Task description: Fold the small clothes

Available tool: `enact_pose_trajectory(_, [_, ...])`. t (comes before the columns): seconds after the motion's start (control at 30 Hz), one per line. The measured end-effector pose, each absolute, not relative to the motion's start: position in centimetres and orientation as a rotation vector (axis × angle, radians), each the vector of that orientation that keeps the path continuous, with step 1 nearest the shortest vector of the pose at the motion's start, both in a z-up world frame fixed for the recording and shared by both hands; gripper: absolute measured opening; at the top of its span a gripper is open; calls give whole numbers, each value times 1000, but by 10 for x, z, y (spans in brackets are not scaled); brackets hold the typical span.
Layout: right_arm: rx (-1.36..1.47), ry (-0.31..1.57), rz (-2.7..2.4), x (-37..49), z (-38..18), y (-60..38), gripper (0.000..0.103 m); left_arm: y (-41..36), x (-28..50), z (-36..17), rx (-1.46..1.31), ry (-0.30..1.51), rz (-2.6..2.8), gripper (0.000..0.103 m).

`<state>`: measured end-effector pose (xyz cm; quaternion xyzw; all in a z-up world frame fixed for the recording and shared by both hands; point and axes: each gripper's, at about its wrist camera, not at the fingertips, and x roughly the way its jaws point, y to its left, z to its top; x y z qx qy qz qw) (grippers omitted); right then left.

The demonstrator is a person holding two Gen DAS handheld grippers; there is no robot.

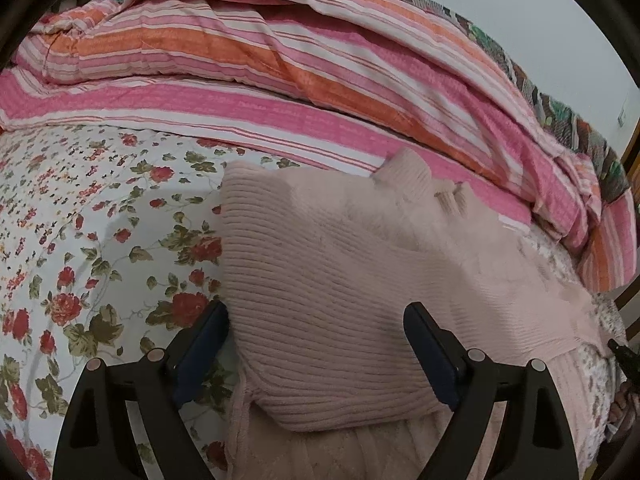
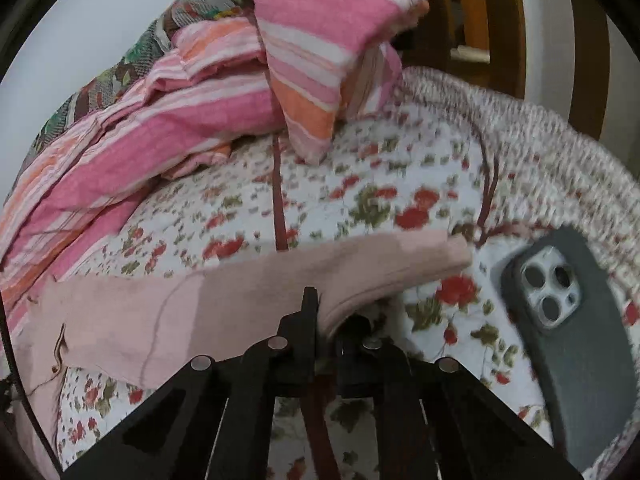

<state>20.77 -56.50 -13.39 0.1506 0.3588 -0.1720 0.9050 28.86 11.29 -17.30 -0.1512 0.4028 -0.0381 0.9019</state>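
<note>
Knitwear lies on the bed (image 1: 80, 208): a pale pink ribbed sweater (image 1: 320, 280) spread over the flowered sheet, just below the striped pink-and-orange quilt (image 1: 248, 52). The left gripper (image 1: 316, 344) hangs over it with jaws wide apart, holding nothing. The right gripper (image 2: 324, 320) is clamped on a sweater edge. A dark-cased phone (image 2: 568, 328) rests near the bed's edge.

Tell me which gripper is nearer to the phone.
Right. The right gripper, shut on the pink sweater, sits just beside the phone; the left gripper is open over the sweater's far side.
</note>
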Motion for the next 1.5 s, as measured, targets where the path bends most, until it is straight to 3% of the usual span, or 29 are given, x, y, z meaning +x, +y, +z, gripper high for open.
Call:
enact_pose_trajectory(0.37, [63,528,-338,206,-30,-455,6,154,260,-152,-369,732,-34,89])
enact_pose_trajectory(0.67, [-98,445,-93,237,27,-273,6,213,232,-138,-363,672,98,89])
enact_pose_trajectory(0.83, [-151,477,115,260,14,-154,6,253,220,-137,-481,644,122,89])
enact_pose_trajectory(1.17, [-200,741,356,292,-106,1,7,265,219,-142,-402,647,155,89])
enact_pose_trajectory(1.2, [-195,770,389,293,-114,5,15,264,219,-142,-398,649,149,89])
enact_pose_trajectory(1.23, [-189,820,434,295,-123,9,38,263,219,-142,-395,651,143,89])
enact_pose_trajectory(1.3, [-185,855,472,295,-130,11,70,259,220,-142,-394,651,126,89])
enact_pose_trajectory(1.5, [-91,781,508,274,-106,-40,73,230,226,-139,-380,650,13,87])
